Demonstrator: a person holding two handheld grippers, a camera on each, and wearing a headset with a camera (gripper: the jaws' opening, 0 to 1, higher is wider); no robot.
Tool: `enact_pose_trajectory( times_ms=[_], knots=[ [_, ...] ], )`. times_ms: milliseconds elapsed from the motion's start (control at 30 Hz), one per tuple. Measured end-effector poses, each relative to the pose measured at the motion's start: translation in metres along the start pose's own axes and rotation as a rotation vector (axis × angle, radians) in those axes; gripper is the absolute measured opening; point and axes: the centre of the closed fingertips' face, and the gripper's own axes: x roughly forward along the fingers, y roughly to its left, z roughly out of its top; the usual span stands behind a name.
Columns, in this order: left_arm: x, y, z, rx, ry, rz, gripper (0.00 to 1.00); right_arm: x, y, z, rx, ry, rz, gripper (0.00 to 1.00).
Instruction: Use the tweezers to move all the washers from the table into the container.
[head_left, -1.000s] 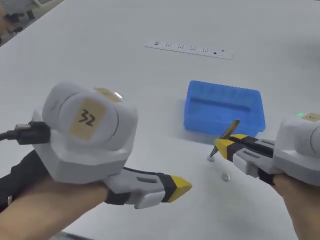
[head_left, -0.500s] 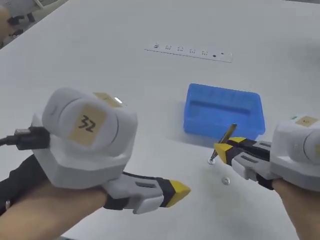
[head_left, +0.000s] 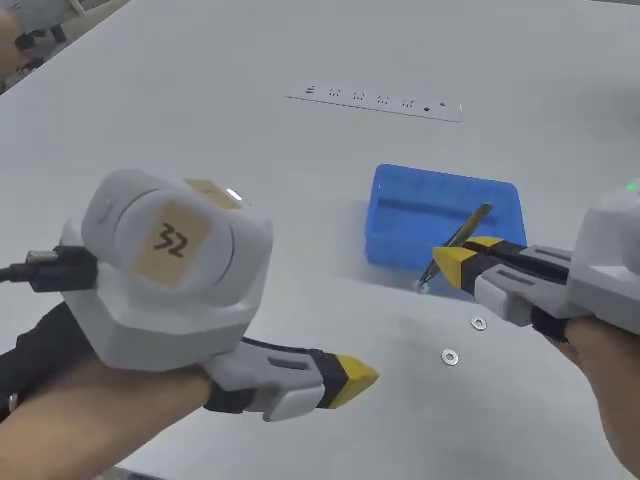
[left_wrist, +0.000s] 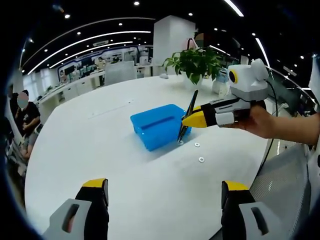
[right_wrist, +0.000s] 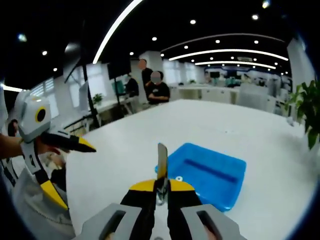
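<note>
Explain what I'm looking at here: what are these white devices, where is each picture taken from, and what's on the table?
No robot: a person holds a handheld two-jaw gripper in each hand. The head view comes from a headset camera; the other two come from cameras riding on each gripper. The left gripper is open and empty. The right gripper is shut on tweezers, tip near a blue container. On the white table lie a washer, a second washer and a power strip.
</note>
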Motion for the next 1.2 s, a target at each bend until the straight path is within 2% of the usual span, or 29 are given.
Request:
enact_pose_trajectory(
  times_ms=[100, 300, 533, 833, 1200],
  knots=[
    [0.0, 0.0, 0.0, 0.0, -0.001, 0.001, 0.96, 0.0, -0.004, 0.011, -0.014, -0.02, -0.011, 0.04],
    [0.0, 0.0, 0.0, -0.002, 0.0, 0.001, 0.96, 0.007, -0.018, 0.021, -0.082, -0.021, -0.05, 0.04],
    [0.001, 0.0, 0.0, -0.001, 0.003, 0.003, 0.95, 0.018, -0.034, 0.026, -0.059, -0.044, -0.087, 0.04],
    [0.002, 0.0, 0.0, -0.002, 0.005, -0.002, 0.95, 0.041, -0.054, 0.005, -0.049, 0.009, -0.121, 0.04],
    [0.004, 0.002, -0.003, 0.003, 0.013, 0.001, 0.95, 0.054, -0.064, -0.011, -0.007, 0.033, -0.12, 0.04]
  ],
)
